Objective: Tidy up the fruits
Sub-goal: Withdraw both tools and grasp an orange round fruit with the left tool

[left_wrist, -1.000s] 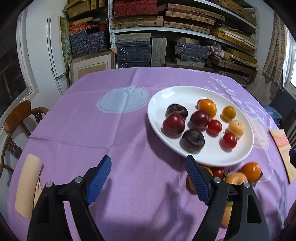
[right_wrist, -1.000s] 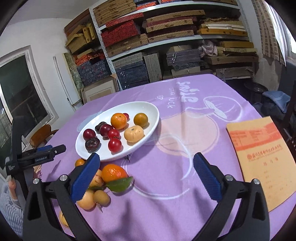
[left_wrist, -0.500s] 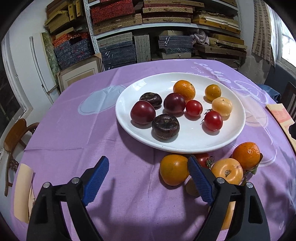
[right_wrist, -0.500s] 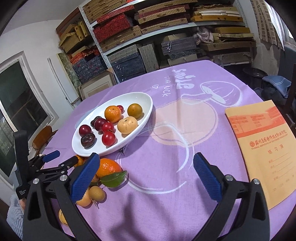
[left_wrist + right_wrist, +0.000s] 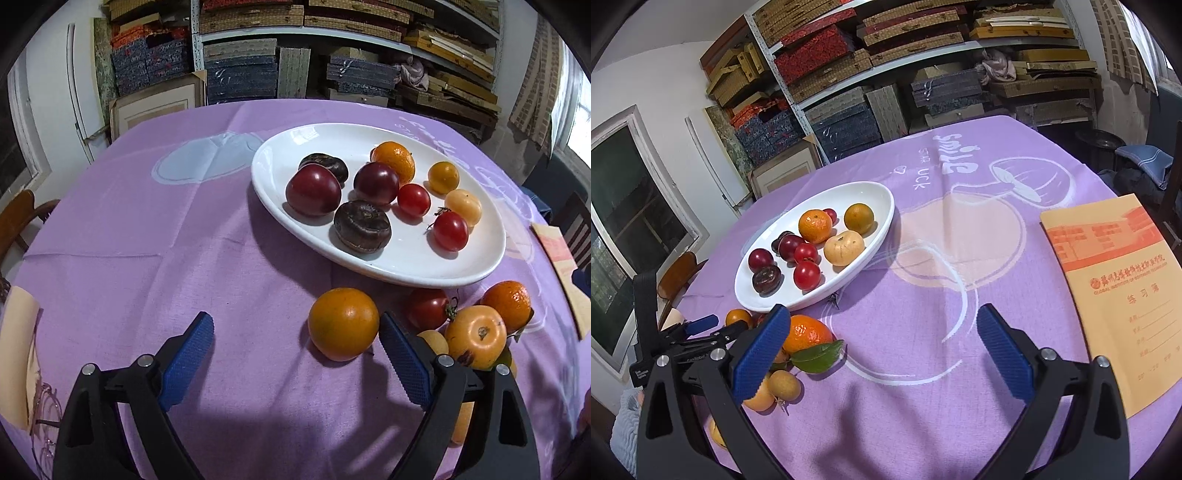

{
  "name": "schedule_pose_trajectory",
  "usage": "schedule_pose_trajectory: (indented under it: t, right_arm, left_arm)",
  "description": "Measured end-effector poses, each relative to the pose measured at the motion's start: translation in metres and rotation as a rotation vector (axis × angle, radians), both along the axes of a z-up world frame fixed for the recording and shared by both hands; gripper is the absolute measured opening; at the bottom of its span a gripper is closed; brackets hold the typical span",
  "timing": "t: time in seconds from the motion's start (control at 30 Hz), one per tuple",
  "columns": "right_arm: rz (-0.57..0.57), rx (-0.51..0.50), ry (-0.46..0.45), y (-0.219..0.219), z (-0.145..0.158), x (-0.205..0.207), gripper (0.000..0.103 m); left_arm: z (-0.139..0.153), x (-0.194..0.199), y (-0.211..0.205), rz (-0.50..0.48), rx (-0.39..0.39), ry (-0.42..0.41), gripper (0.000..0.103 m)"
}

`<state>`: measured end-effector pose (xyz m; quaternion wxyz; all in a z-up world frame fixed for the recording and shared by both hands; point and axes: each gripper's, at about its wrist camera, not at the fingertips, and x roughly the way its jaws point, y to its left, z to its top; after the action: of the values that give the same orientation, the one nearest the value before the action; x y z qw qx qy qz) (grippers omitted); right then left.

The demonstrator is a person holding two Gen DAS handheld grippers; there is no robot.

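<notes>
While both claws hang spread wide and hold nothing, the left claw (image 5: pixel 295 343) sits low over the purple-clothed surface (image 5: pixel 147 240), its right finger just beside a loose orange (image 5: pixel 343 323). White plate (image 5: pixel 406 266) beyond holds 9 fruits. Right claw (image 5: pixel 882 347) hovers near a leafy tangerine (image 5: pixel 807 334).

Left tool (image 5: pixel 295 338) and right tool (image 5: pixel 882 332) wide apart
</notes>
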<state>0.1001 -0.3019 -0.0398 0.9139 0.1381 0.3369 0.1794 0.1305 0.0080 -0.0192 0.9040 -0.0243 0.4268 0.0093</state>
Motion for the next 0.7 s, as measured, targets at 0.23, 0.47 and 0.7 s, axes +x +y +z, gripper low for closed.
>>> schedule_pose_trajectory:
  t: [0.23, 0.47, 0.7]
  right_arm:
    - [0.009, -0.007, 0.004, 0.003, -0.001, -0.001, 0.099]
    - [0.013, -0.009, 0.009, 0.005, -0.002, -0.001, 0.099]
    - [0.021, -0.023, 0.016, 0.01, -0.005, -0.001, 0.099]
  left_arm:
    - [0.002, -0.005, -0.01, -0.046, 0.027, -0.035, 0.077]
    - [0.004, -0.006, -0.022, -0.046, 0.098, -0.071, 0.076]
    - [0.001, -0.004, -0.038, -0.039, 0.197, -0.075, 0.076]
